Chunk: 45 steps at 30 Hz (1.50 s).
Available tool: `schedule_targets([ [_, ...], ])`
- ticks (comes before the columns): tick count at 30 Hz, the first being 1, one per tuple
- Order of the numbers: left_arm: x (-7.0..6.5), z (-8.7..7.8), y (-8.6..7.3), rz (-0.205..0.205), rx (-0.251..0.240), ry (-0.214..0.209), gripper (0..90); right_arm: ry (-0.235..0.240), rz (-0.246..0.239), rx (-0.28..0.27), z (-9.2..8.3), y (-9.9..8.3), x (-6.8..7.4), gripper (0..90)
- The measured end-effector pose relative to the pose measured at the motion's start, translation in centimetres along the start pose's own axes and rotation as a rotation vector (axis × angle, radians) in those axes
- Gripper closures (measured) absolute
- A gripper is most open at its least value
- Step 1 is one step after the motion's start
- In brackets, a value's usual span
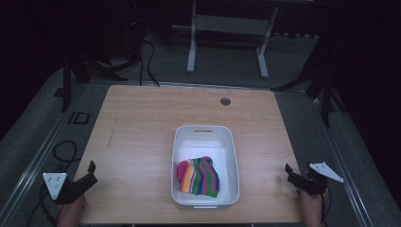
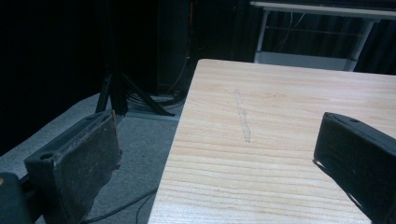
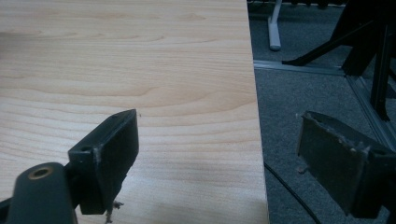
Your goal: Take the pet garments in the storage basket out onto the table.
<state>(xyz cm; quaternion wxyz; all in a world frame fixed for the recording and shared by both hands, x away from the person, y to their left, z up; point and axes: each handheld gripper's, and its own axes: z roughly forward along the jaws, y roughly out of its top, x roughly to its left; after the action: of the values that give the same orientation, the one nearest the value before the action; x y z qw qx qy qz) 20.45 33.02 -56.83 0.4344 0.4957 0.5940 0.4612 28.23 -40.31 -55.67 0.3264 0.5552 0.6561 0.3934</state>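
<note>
From the high view, a striped, rainbow-coloured sock [image 1: 198,177] lies bundled in the near half of a white plastic bin [image 1: 204,130] that sits in the middle of the wooden desk [image 1: 142,123]. The left tongs [image 1: 90,174] rest at the desk's near left corner and the right tongs [image 1: 289,174] at its near right edge — both well apart from the bin, each with its jaws spread and nothing between them.

The left gripper view looks along its own tongs [image 2: 215,154] over the bare desk [image 2: 261,140]; the jaws stand wide, one over the desk's edge, with grey carpet [image 2: 140,135] beside it.

In the right gripper view the tongs [image 3: 219,154] likewise gape, straddling the edge of the desk [image 3: 140,70].

The sock looks soft, light and limp — it would likely sag and unfold when lifted, so pinching a raised fold near the top of the bundle seems the safest hold.
</note>
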Motion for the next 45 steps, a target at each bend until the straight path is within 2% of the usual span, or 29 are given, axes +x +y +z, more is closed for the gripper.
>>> schedule_targets([
  [4,0.0,0.0,0.0,0.001,0.000,0.002,0.9,0.001,0.001,0.007,0.1,0.0,0.0,13.1],
  [8,0.0,0.0,0.0,0.004,0.003,0.012,0.9,0.003,0.023,0.000,0.0,0.0,-0.3,13.2],
  [9,-0.1,0.0,0.0,0.003,0.002,0.015,0.9,-0.010,0.026,0.000,0.0,0.0,-0.2,13.2],
  [16,-0.1,0.0,0.0,0.003,0.000,0.020,0.9,-0.035,-0.008,0.010,0.2,0.1,0.2,13.2],
  [19,-0.1,0.0,0.0,0.005,-0.001,0.020,1.0,-0.020,-0.009,0.037,0.4,0.2,0.2,13.2],
  [21,-0.2,0.0,-0.1,0.008,0.000,0.019,0.9,0.035,0.007,0.076,0.6,0.2,-0.2,13.0],
  [25,-0.2,0.0,-0.1,0.011,0.000,0.015,0.9,0.106,0.029,0.102,0.6,0.2,-0.8,13.0],
  [26,-0.2,0.0,-0.1,0.012,0.000,0.016,0.9,0.144,0.021,0.120,0.7,0.3,-0.9,12.9],
  [29,-0.2,0.0,-0.1,0.014,0.002,0.013,0.9,0.210,-0.018,0.164,0.8,0.5,-0.7,13.1],
  [31,-0.2,0.0,-0.1,0.014,0.002,0.010,0.9,0.283,-0.041,0.172,0.8,0.6,-0.5,13.7],
  [33,-0.2,0.0,-0.1,0.012,0.003,0.007,1.0,0.326,-0.074,0.217,1.0,0.6,-0.2,13.9],
  [34,-0.2,0.0,-0.1,0.012,0.003,0.007,1.0,0.326,-0.074,0.217,1.0,0.6,-0.2,13.9],
  [35,-0.2,0.0,-0.1,0.011,0.005,0.004,1.0,0.376,-0.120,0.254,1.2,0.6,0.2,14.0],
  [36,-0.2,0.0,-0.1,0.011,0.005,0.003,0.9,0.400,-0.151,0.266,1.3,0.6,0.5,14.0],
  [39,-0.2,0.0,-0.1,0.012,0.006,-0.002,0.9,0.498,-0.214,0.275,1.6,0.9,1.3,13.9],
  [41,-0.2,0.0,0.0,0.012,0.007,-0.004,0.9,0.529,-0.283,0.267,1.7,1.2,2.0,13.9],
  [45,-0.2,0.0,0.0,0.012,0.008,-0.006,0.9,0.624,-0.339,0.277,1.8,2.0,3.3,13.9],
])
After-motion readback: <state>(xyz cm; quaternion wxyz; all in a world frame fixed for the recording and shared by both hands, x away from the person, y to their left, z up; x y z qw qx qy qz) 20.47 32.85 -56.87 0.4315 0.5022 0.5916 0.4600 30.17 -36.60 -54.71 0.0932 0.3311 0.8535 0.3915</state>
